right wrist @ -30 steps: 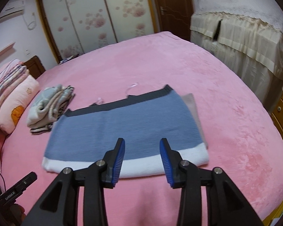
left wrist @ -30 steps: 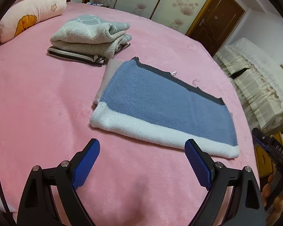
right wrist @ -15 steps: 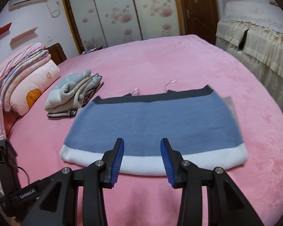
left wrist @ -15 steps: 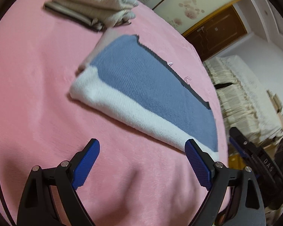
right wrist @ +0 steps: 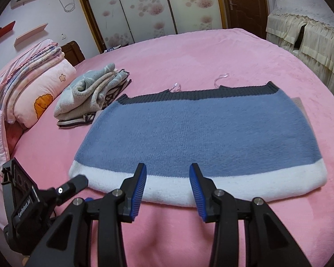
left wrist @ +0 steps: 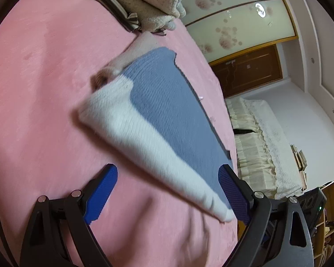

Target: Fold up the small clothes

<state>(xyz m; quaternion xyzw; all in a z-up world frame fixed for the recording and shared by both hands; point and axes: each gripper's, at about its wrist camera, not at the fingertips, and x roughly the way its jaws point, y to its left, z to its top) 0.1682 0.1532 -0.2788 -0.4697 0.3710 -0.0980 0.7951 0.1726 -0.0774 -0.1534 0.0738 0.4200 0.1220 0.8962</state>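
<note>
A blue knit sweater (right wrist: 200, 131) with a white hem and a dark collar band lies flat on the pink bed (right wrist: 189, 51). My right gripper (right wrist: 168, 169) hovers over the near white hem, left of its middle, jaws partly apart and nothing pinched. In the left wrist view the sweater (left wrist: 167, 106) runs diagonally and is blurred. My left gripper (left wrist: 167, 173) stands wide open at the hem's near corner, with the white edge (left wrist: 144, 138) showing between its fingers but not pressed. The left gripper's black body (right wrist: 33, 202) appears at the lower left of the right wrist view.
A stack of folded clothes (right wrist: 93, 93) sits left of the sweater, close to its collar corner. Pillows and a folded quilt (right wrist: 33, 84) lie further left. Two clear hanger hooks (right wrist: 221, 77) lie behind the collar. Cloth-covered furniture (right wrist: 307, 33) stands beyond the bed's right edge.
Both grippers have come down and closer to the sweater's hem. The left view has rolled, so the sweater now runs diagonally. Neither gripper's jaw gap has changed.
</note>
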